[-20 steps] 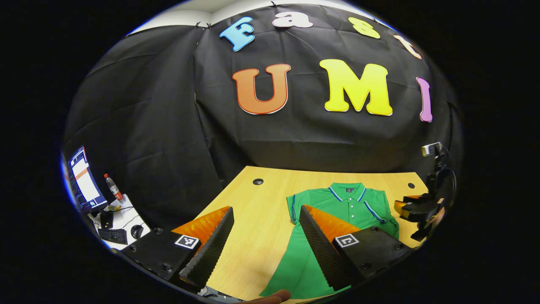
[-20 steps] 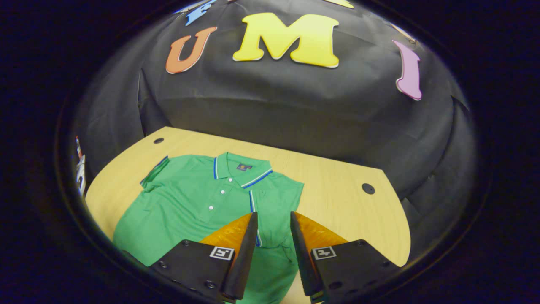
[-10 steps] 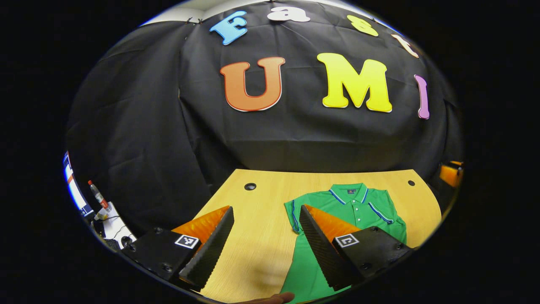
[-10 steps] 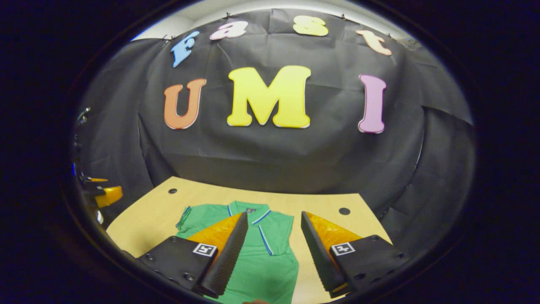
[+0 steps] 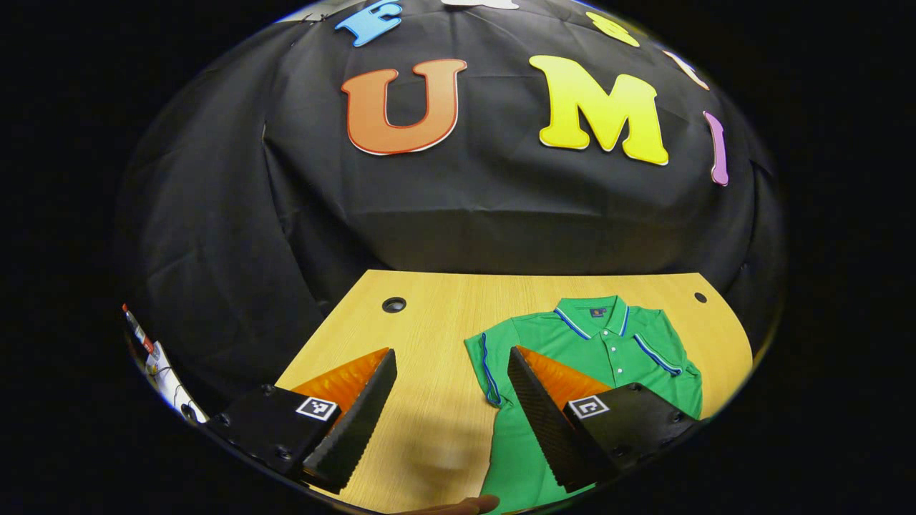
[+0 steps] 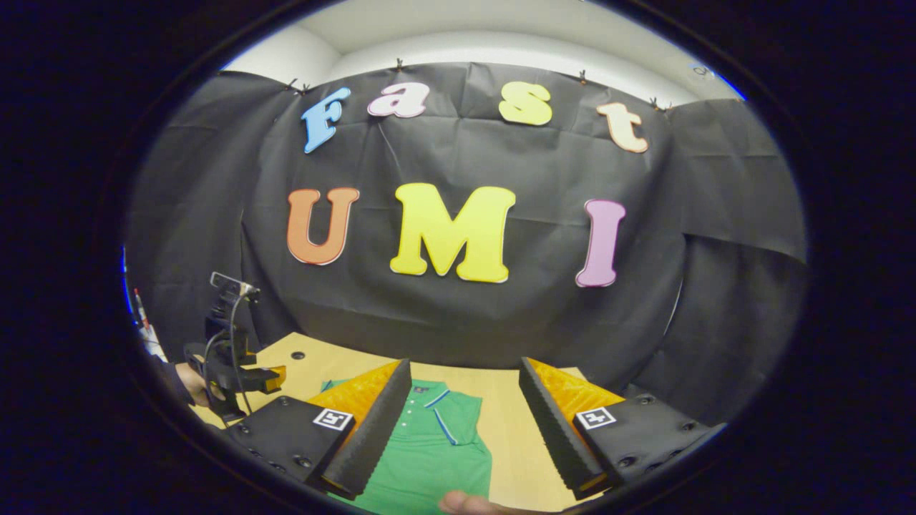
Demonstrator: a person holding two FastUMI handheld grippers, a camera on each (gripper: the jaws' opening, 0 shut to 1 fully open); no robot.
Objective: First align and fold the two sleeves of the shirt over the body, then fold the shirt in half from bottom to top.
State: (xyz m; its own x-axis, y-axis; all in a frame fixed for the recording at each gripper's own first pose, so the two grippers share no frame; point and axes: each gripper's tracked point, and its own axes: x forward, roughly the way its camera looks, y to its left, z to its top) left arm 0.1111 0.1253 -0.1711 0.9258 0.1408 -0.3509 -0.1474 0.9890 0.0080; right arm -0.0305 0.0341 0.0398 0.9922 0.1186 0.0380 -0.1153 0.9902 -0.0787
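Lying flat toward the table's [image 5: 429, 315] far right corner, the shirt [image 5: 608, 343] — both grippers, left [image 5: 451, 400] and right [image 6: 465, 415], gape wide, holding nothing.

Even overhead light, sharp focus, fisheye-warped edges.

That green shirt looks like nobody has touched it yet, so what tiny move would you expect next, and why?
Probably the left gripper dips toward the shirt's near sleeve. The shirt lies flat on the table, with that sleeve lying at its side, not yet folded across the front. Both the left gripper and the right gripper are open, above the cloth and holding nothing.
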